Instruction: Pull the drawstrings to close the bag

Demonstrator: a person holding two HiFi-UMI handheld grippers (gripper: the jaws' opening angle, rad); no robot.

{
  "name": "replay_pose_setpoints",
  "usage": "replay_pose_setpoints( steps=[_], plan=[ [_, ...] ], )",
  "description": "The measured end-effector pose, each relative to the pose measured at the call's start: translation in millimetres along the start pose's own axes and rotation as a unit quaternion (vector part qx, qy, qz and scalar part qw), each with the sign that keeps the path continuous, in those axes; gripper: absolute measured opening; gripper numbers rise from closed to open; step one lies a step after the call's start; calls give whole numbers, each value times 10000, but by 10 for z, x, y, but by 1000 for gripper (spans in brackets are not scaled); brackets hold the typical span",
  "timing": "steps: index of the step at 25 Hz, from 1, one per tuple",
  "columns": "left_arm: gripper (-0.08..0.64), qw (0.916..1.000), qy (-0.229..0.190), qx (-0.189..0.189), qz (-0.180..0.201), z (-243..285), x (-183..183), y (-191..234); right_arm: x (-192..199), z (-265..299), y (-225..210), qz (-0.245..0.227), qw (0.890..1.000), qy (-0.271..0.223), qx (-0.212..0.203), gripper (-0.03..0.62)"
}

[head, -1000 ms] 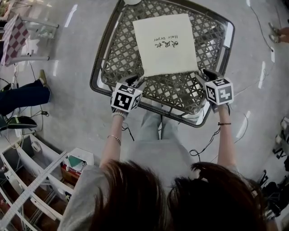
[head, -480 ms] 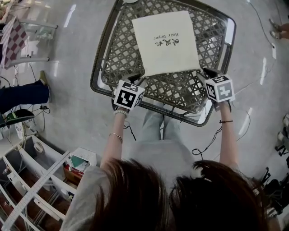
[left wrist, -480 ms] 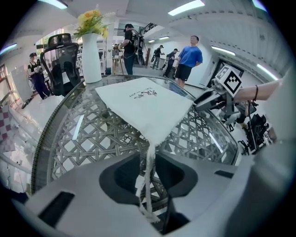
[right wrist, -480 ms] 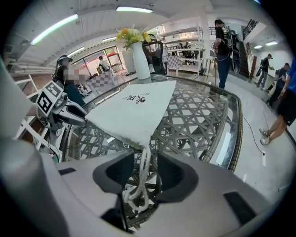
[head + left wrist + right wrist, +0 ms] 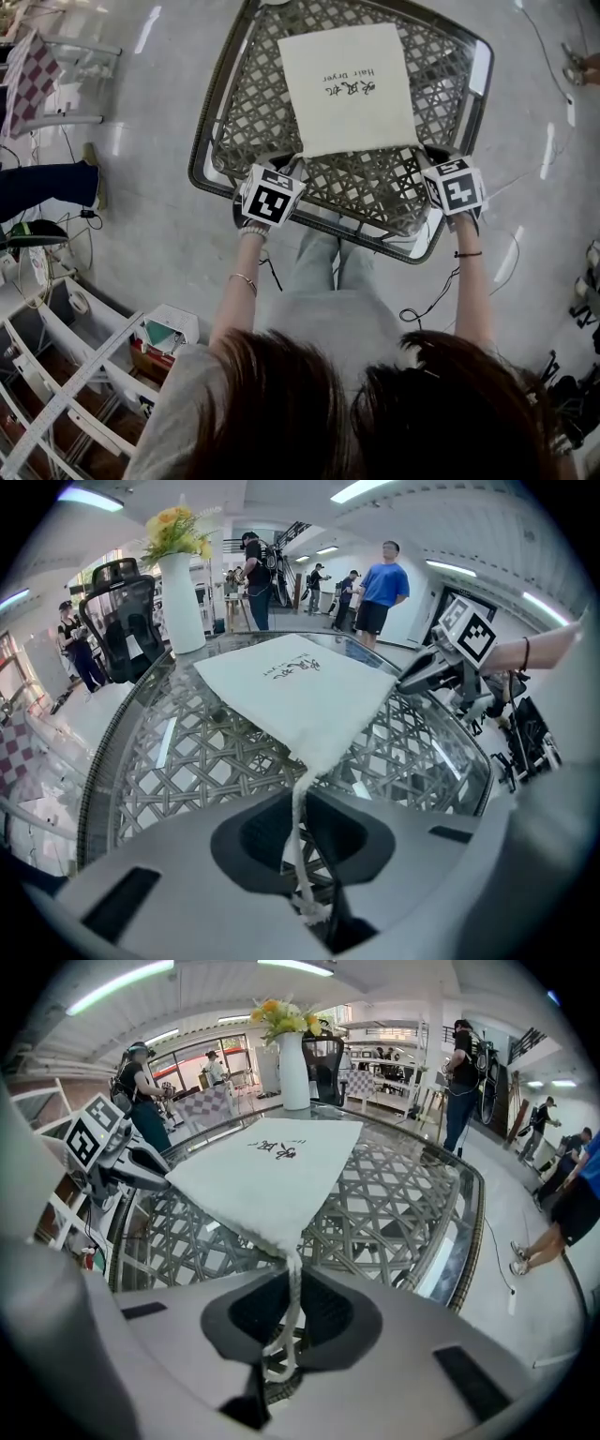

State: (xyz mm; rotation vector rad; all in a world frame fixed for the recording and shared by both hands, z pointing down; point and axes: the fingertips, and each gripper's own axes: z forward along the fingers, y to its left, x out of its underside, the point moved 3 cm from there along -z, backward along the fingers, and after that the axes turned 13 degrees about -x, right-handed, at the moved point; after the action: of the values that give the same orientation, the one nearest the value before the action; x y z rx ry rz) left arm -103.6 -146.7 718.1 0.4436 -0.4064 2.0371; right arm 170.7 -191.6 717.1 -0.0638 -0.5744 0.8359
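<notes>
In the head view, cubes on the left gripper and right gripper hide the drawstrings.

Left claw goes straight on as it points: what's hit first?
Probably the near corner of the white bag, on the glass table; depth unclear. The left claw has just been closing, drawstring pinched between its jaws.

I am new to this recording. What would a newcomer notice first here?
The white bag with dark print lies flat on the lattice table. At its near corners, the left gripper pinches the left drawstring and the right gripper the right drawstring; both pairs of jaws have just been closing. A white vase of yellow flowers stands at the table's far edge.
</notes>
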Motion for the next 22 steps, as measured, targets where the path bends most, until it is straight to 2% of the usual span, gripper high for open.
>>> replay_pose_setpoints(
  steps=[8, 12, 16, 22],
  plan=[
    [58, 10000, 28, 37, 13, 7, -4, 2, -21, 19, 8, -168, 9994, 282, 100, 51],
    [49, 10000, 51, 74, -4, 19, -6, 16, -36, 37, -1, -81, 9989, 440, 111, 51],
    [37, 10000, 32, 47, 53, 40, -3, 9, -42, 33, 13, -29, 9991, 410, 135, 40],
    [32, 9998, 160, 3, -76, -2, 6, -6, -92, -42, 62, -172, 9986, 327, 388, 26]
  ],
)
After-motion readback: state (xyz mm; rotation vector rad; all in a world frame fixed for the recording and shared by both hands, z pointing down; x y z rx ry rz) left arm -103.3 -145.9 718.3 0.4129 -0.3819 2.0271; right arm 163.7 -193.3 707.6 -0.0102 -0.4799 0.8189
